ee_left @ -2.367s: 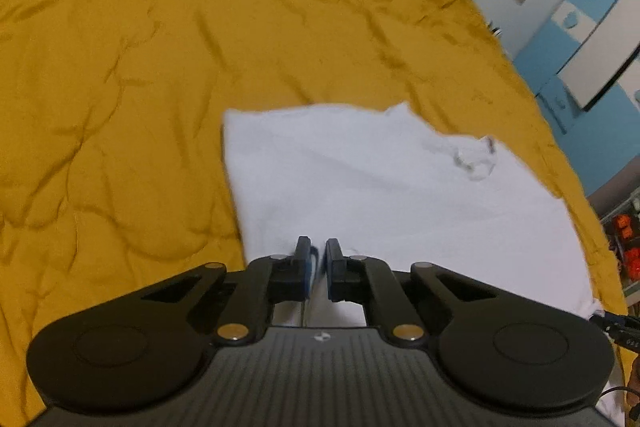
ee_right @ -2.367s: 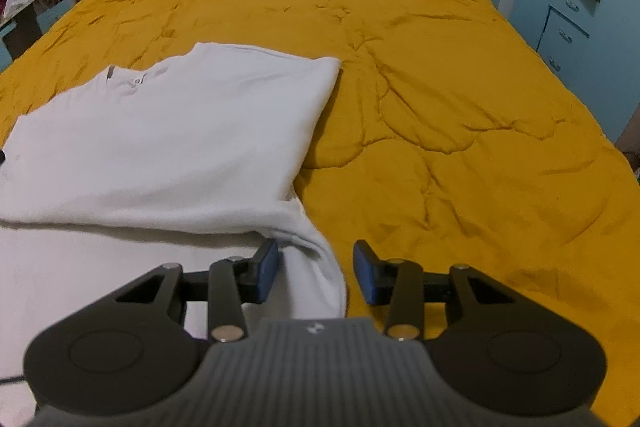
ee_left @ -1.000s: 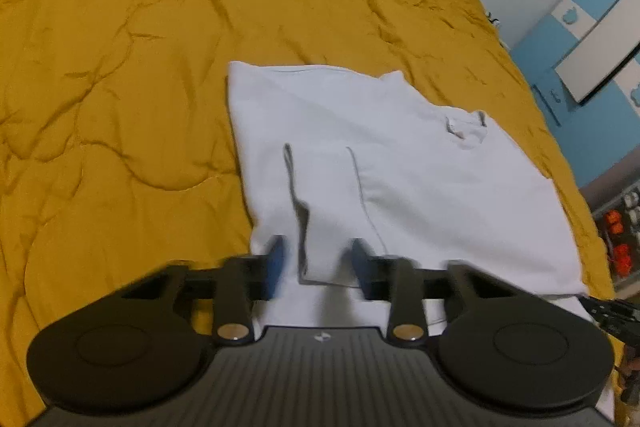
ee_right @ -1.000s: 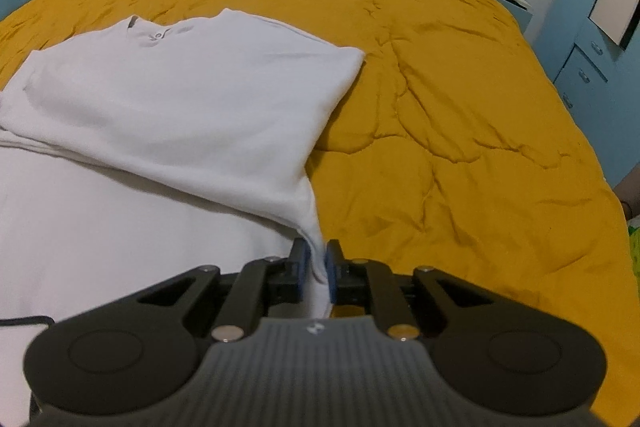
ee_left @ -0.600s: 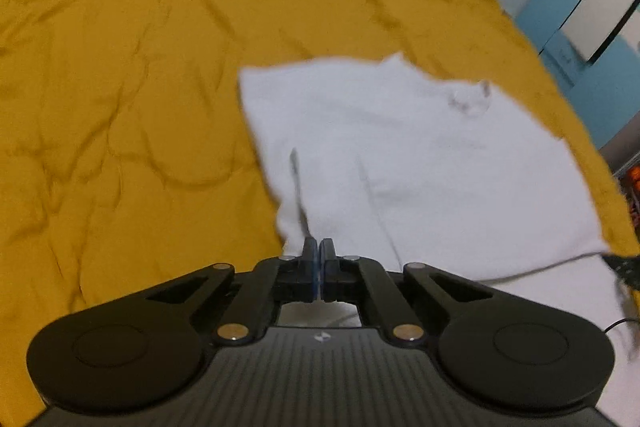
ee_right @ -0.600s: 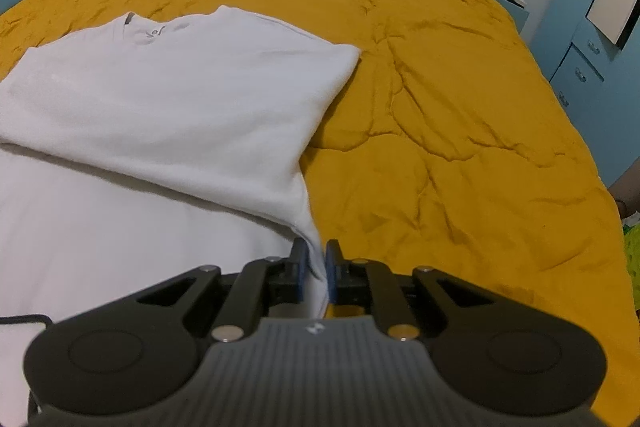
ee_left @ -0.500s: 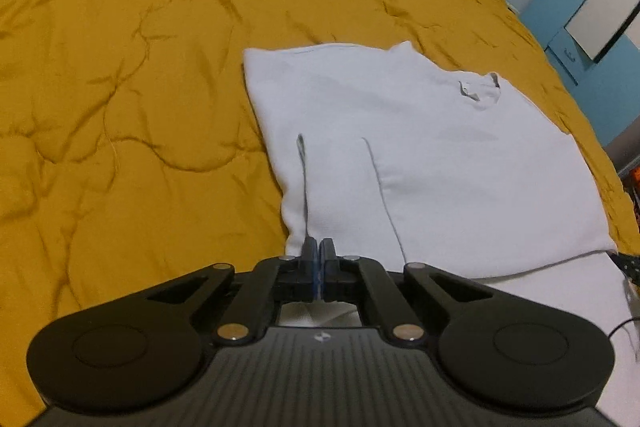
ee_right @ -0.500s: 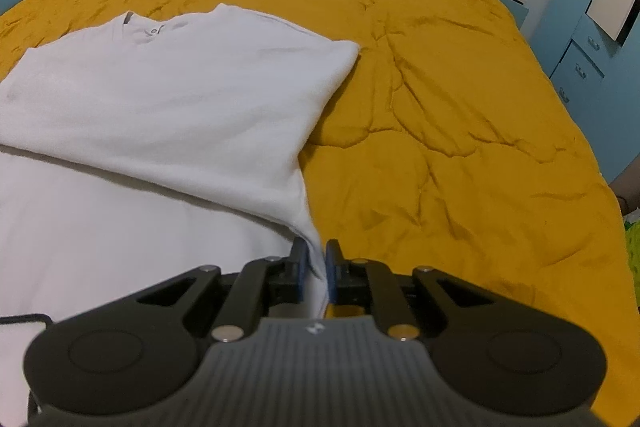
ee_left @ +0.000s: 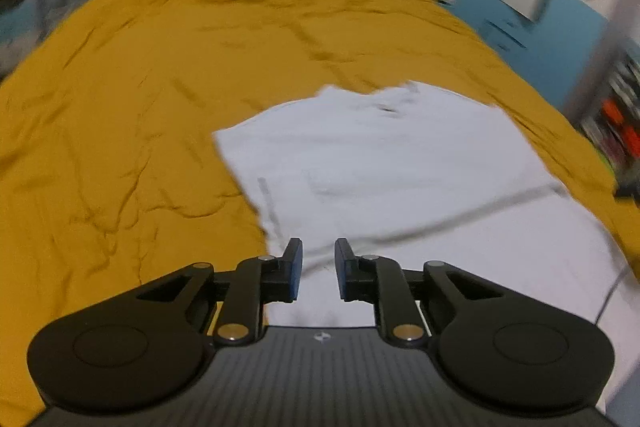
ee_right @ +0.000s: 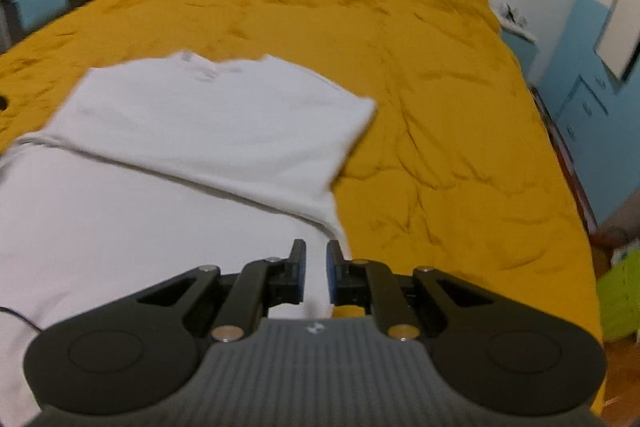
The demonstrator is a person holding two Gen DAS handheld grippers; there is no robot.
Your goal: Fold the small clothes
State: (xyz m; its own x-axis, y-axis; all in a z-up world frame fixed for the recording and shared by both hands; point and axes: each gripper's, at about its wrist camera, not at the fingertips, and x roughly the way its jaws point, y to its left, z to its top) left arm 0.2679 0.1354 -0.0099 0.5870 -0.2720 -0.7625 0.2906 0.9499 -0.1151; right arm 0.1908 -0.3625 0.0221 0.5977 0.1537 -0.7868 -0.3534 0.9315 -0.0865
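Mustard-yellow quilt (ee_left: 140,107) covers the bed where the white shirt (ee_left: 380,155) lies half-folded; left gripper (ee_left: 317,269), fingers just parted and empty, should re-pinch its hem corner while right gripper (ee_right: 316,273), fingers narrow, holds its corner.

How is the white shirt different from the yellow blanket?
The white shirt is small, smooth and folded over; the yellow blanket is big, wrinkly and spread out wide. The shirt lies on top; the blanket lies underneath. Both are soft cloth.
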